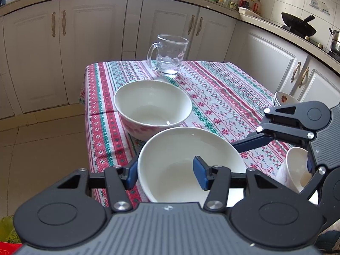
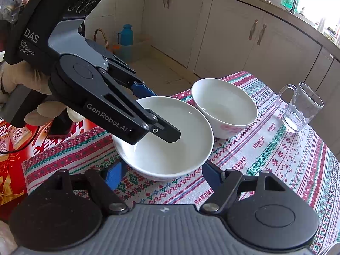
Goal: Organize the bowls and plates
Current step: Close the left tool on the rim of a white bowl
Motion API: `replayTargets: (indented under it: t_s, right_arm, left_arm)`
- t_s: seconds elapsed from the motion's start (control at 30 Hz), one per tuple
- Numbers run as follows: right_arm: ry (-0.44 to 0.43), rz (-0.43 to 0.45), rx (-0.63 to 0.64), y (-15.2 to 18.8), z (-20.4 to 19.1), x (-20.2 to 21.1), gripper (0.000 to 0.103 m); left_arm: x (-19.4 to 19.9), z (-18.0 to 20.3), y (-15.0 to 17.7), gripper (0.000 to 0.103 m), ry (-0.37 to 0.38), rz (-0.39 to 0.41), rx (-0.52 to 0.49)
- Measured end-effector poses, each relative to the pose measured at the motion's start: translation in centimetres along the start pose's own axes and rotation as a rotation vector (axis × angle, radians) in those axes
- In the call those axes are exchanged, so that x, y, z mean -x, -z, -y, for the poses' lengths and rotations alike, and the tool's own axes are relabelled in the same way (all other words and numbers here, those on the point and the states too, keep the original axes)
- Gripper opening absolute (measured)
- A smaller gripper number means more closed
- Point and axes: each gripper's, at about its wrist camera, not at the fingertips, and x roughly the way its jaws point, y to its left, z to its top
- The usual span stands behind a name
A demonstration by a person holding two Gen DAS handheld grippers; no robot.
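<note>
Covering the table, we are recording a red, green and white patterned tablecloth [image 1: 223, 89], with cream cabinets [image 1: 89, 48] behind. Near its far edge we are listing a glass mug [image 1: 170, 55]. Toward the near edge, our left gripper [image 1: 167, 175] is pinching the wall of a plain white bowl [image 1: 182, 148], just beside a pink-patterned bowl [image 1: 153, 106]. Our right gripper [image 2: 161, 174] is hanging spread beside the plain bowl.
</note>
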Motion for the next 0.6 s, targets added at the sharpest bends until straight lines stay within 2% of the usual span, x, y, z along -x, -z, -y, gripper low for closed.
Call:
replayTargets:
  t_s: [0.6]
  right_arm:
    - [0.017,0.051,-0.046,2.6,0.2,6.1,0.082]
  left_arm:
    - [3.2,6.4,-1.0,0.053,0.029,0.034,-0.079]
